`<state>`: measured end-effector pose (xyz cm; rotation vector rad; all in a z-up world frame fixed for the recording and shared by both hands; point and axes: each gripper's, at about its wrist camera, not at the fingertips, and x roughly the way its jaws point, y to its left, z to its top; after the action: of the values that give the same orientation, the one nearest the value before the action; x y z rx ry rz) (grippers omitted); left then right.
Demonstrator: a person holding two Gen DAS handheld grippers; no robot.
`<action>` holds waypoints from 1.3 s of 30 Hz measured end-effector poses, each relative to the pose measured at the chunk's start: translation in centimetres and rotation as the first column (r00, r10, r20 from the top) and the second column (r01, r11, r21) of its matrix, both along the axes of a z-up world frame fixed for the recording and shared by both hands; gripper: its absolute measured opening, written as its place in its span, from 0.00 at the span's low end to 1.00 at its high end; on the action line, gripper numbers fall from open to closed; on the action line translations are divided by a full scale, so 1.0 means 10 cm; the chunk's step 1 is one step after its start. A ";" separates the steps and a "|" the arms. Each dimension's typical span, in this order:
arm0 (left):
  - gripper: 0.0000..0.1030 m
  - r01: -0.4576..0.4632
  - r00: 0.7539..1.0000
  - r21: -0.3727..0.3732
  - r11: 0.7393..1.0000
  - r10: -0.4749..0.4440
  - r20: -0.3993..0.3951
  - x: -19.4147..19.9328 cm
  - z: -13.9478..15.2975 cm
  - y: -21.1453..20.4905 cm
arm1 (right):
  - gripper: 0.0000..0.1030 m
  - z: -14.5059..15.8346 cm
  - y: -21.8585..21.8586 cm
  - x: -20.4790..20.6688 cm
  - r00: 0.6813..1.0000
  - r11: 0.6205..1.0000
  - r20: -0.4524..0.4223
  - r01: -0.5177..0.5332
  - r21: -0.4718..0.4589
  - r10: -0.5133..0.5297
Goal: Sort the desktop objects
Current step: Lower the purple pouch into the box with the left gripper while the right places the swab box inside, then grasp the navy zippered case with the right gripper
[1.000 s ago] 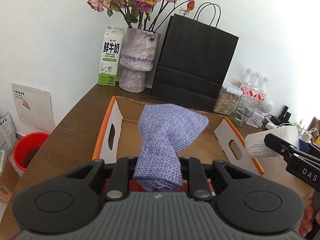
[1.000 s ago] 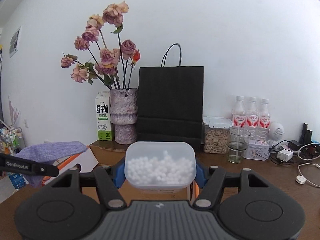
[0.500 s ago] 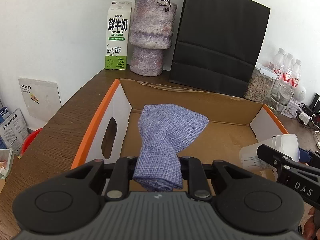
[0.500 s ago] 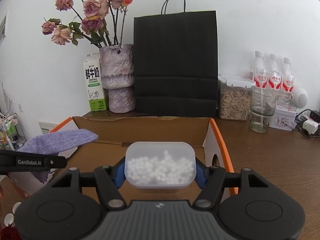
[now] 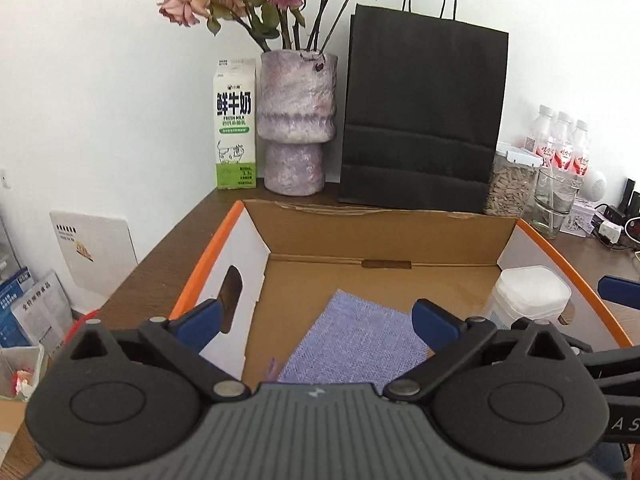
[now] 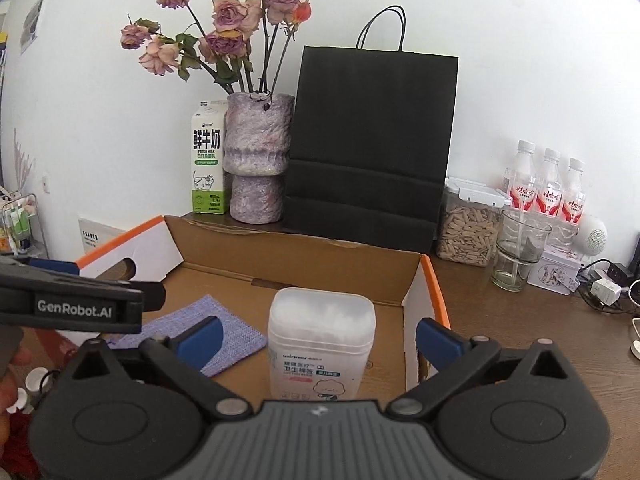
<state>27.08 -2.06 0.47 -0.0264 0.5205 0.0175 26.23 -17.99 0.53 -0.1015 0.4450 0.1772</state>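
1. Your left tongs are spread apart, holding nothing. The purple cloth lies flat on the floor of the cardboard box, near-left part, just under and between the blue pads, not touching them as far as you can see.
2. Your right tongs are also wide apart and empty. The cotton swab tub stands upright on the box floor, near-right part, between the right pads with a gap on both sides.
3. Cloth and tub sit apart from each other, cloth left, tub right, both inside the box.
4. Handling, cloth: soft woven fabric, light and limp, will droop and fold if lifted. Pinch it at an edge or bunch a fold; a flat grab will likely slip.
5. Handling, tub: light, stiff translucent plastic, smooth sides so probably a bit slippery. Take it across the narrow sides, around mid-height below the lid seam, so the lid doesn't pop.
6. Judgement: both items look placed in the box; you likely back both tongs out straight without clipping the tub or the orange-edged box wall.
7. Milk carton, vase and black paper bag stand on the worktop at the far side, behind the box.
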 end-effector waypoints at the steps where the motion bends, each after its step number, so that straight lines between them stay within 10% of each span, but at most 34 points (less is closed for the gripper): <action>1: 1.00 0.003 1.000 -0.005 1.000 -0.003 0.002 -0.01 0.01 0.00 | 1.00 0.00 0.00 -0.01 1.000 1.000 -0.003 -0.002 0.001 0.002; 24: 1.00 -0.035 0.992 -0.022 0.999 0.037 0.122 -0.52 0.05 0.20 | 1.00 -0.04 -0.13 -0.54 1.000 1.000 0.003 0.024 0.007 -0.025; 39: 1.00 -0.056 0.996 0.020 0.998 0.055 0.066 -1.27 -0.10 0.47 | 1.00 -0.13 -0.26 -1.38 0.999 0.999 -0.027 0.029 0.027 -0.028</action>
<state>14.38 2.67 -0.50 -0.0202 0.4543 0.0762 12.44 -20.61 -0.77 -0.0654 0.4703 0.1567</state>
